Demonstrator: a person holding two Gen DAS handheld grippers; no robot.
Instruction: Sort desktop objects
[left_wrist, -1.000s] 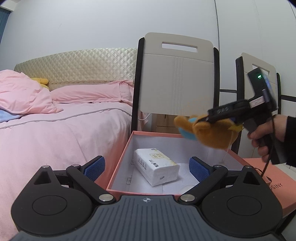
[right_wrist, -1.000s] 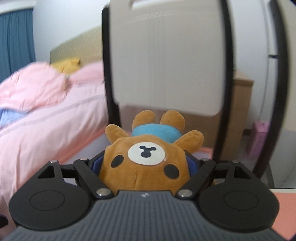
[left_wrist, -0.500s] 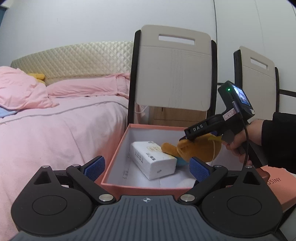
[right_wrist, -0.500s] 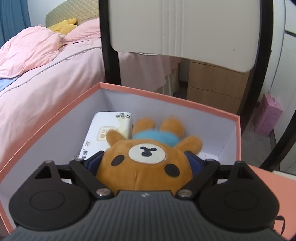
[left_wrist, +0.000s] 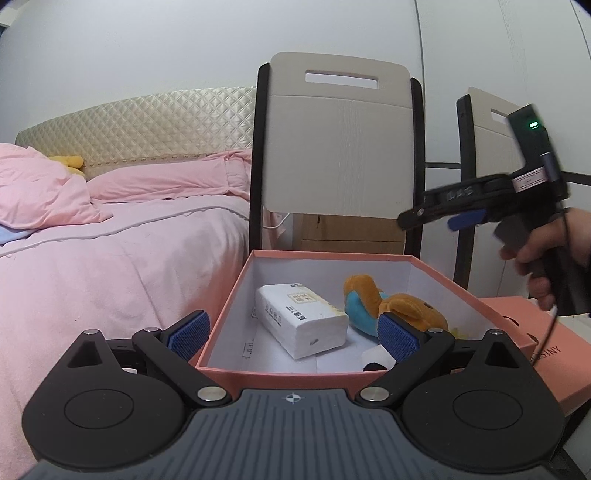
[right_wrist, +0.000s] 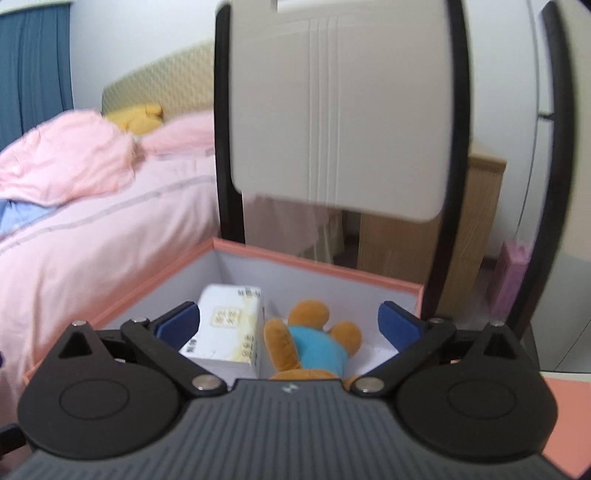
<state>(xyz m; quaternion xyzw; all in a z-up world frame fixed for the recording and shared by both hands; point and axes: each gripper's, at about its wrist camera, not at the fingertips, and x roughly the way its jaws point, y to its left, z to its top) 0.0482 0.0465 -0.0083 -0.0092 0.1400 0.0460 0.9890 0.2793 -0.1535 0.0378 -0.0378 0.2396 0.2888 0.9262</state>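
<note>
The right tongs (right_wrist: 289, 321) are standing apart and gripping nothing, hanging above the pink box (right_wrist: 317, 263); in the left wrist view they (left_wrist: 439, 218) are showing a blurred white label too smeared to read. The left tongs (left_wrist: 291, 330) are also gaping wide, sitting at the box's (left_wrist: 295, 372) near rim. Inside, a brown toy bear (left_wrist: 391, 308) in blue is lying beside a white tissue pack (left_wrist: 301, 317) bearing small unreadable print. The box lid (left_wrist: 546, 354) to the right is showing letters ending "SINY". A chair (left_wrist: 338, 136) is standing behind, a pink bed (left_wrist: 110, 251) to the left.

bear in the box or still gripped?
In the box. The bear lies beside the tissue pack; the right gripper is open above it.
</note>
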